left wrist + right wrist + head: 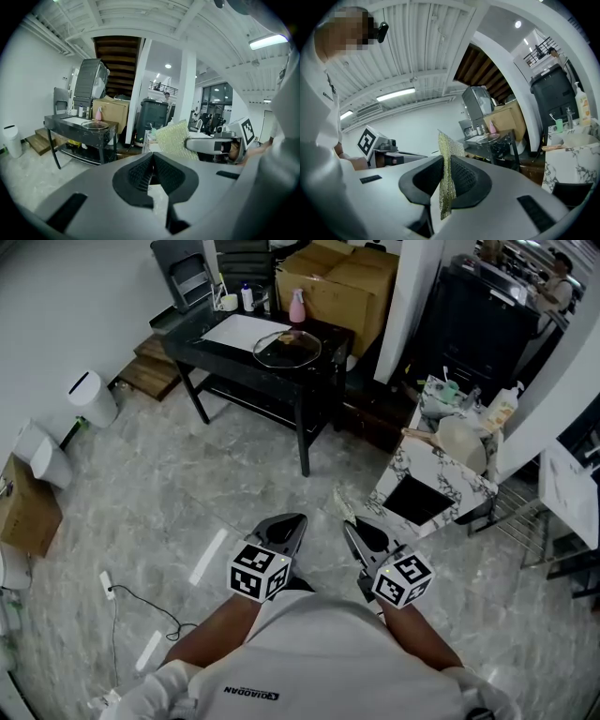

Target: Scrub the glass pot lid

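Gold mesh pad (447, 159) pinched edgewise in right gripper (446, 180) jaws; left gripper (152, 165) jaws closed, empty. Scrubbing glass lid (287, 349) could tug pad loose.

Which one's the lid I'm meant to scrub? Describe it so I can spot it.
Look at the black table in front of the cardboard boxes. The lid lies at its right end, beside a white sheet and a pink bottle; it is the only round, see-through thing there.
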A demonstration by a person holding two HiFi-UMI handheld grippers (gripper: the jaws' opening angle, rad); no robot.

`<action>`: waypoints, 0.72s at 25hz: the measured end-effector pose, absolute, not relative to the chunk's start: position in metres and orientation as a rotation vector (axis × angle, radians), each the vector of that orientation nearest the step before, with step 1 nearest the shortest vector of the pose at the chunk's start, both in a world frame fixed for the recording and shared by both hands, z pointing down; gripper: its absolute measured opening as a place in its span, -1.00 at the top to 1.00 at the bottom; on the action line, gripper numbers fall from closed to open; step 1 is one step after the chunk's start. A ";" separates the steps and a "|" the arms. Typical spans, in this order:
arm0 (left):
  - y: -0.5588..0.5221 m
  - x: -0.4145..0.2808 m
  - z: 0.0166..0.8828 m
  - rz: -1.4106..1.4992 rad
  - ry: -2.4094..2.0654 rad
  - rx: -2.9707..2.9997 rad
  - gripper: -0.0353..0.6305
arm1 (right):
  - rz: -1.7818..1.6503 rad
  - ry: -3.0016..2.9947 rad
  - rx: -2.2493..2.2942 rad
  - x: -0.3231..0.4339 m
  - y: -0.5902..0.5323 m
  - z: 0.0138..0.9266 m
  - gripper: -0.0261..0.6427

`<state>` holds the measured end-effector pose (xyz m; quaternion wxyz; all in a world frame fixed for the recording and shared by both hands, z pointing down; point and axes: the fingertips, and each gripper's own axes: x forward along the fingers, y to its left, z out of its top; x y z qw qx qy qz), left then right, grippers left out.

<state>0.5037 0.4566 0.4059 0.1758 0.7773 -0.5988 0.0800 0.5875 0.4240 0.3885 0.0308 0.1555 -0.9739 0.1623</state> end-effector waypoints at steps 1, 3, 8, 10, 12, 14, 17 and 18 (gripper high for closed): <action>0.455 0.501 0.407 0.226 -1.696 2.201 0.85 | 0.514 -3.009 0.473 0.585 0.424 0.388 0.73; 0.453 0.497 0.411 0.227 -1.684 2.193 0.85 | 0.542 -3.020 0.456 0.579 0.423 0.388 0.73; 0.453 0.489 0.435 0.225 -1.625 2.118 0.85 | 0.555 -2.976 0.465 0.567 0.418 0.399 0.73; 0.453 0.484 0.442 0.234 -1.622 2.104 0.85 | 0.573 -2.953 0.470 0.563 0.415 0.407 0.73; 0.452 0.476 0.448 0.243 -1.624 2.090 0.85 | 0.606 -2.921 0.462 0.555 0.414 0.419 0.73; 0.451 0.464 0.455 0.253 -1.629 2.068 0.85 | 0.650 -2.880 0.444 0.545 0.416 0.433 0.72; 0.445 0.440 0.468 0.254 -1.641 2.024 0.85 | 0.701 -2.824 0.422 0.527 0.411 0.454 0.73; 0.443 0.432 0.472 0.252 -1.643 2.008 0.85 | 0.714 -2.806 0.422 0.520 0.408 0.460 0.73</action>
